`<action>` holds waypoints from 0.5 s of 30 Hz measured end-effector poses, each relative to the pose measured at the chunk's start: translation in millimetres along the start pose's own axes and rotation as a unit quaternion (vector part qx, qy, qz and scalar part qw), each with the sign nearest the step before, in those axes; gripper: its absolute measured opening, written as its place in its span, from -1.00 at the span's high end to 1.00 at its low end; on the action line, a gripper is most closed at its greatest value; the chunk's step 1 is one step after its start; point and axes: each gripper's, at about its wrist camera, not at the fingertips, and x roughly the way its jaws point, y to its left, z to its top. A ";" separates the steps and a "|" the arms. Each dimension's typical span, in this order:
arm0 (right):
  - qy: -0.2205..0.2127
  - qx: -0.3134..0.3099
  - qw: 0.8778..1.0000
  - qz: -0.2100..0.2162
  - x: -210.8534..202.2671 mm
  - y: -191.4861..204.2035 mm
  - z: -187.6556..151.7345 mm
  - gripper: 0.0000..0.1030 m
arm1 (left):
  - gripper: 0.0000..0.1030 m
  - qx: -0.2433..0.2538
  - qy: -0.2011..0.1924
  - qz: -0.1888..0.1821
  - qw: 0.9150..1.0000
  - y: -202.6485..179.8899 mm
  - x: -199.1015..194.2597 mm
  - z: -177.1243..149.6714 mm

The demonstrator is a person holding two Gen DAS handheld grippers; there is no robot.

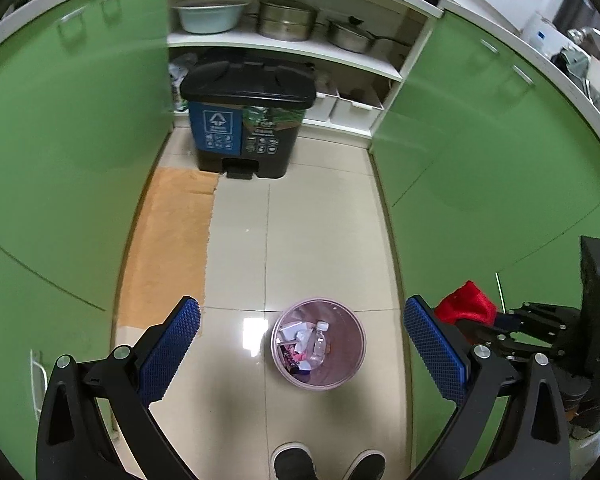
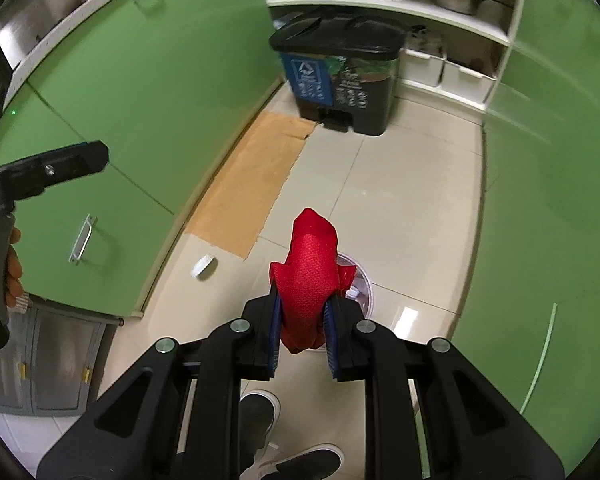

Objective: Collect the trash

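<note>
A small pink waste bin stands on the tiled floor and holds a clear plastic bottle and paper scraps. My left gripper is open and empty, high above the bin, its blue pads on either side of it. My right gripper is shut on a red cloth, held above the bin's rim; the bin is mostly hidden behind the cloth. The red cloth also shows in the left wrist view. A small white piece lies on the floor to the left.
A black pedal bin with blue and green labels stands at the far end. Green cabinets line both sides of the narrow floor. A tan mat lies along the left. Pots sit on white shelves. The person's shoes are below.
</note>
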 end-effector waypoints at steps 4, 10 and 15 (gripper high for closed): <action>0.008 -0.014 1.000 0.006 25.1 4.2 3.5 0.28 | -0.89 -0.009 -0.001 0.005 1.000 12.3 6.9 -7.1; -0.008 -0.007 1.000 -0.011 37.0 -2.1 2.5 -0.94 | -0.89 -0.013 0.003 0.008 1.000 17.2 13.1 -11.3; -0.009 0.008 1.000 -0.021 28.7 -10.1 0.7 -0.94 | -0.89 0.000 0.004 0.005 1.000 6.7 9.4 -8.3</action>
